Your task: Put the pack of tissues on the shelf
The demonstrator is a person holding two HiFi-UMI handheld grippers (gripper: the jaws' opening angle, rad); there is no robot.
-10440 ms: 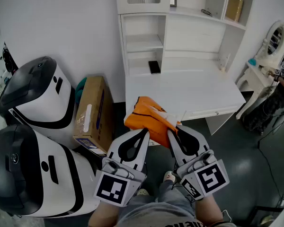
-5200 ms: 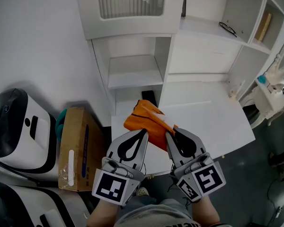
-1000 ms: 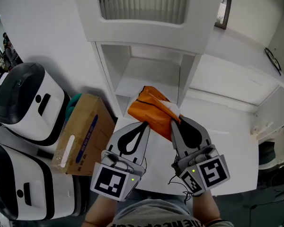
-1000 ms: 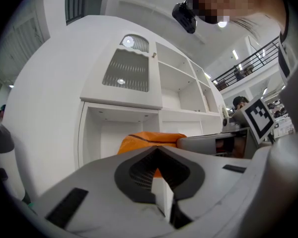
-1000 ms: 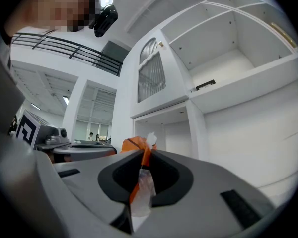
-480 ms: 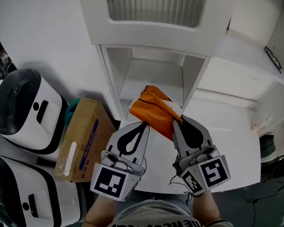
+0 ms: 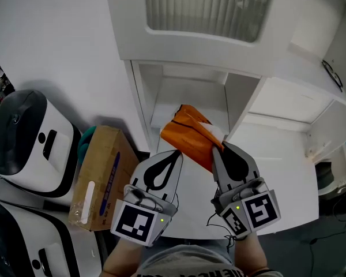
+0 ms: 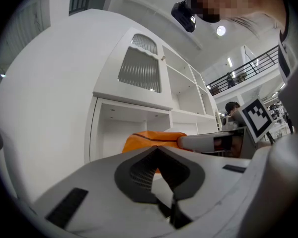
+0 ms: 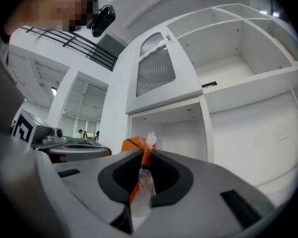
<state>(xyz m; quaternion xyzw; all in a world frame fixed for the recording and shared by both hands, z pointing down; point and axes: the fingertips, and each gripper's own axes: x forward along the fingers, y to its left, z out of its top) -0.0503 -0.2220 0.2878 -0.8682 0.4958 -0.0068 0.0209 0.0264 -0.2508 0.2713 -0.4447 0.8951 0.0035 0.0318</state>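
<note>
- the right tool is clenched on the clear plastic edge of the pack of tissues; in the right gripper view the film and an orange strip are pinched between its jaws.
- the left tool has its jaws drawn together with nothing between them; its tip sits just beside the lower left edge of the pack.
- both tools point level, side by side, toward the white cabinet.
- the orange pack is held in the air in front of the open shelf, not resting on it.
- under the tools lies the white surface.
- above the shelf is a cabinet door with a ribbed panel.
- to the left, on the floor, a cardboard box leans beside a white and black machine.
</note>
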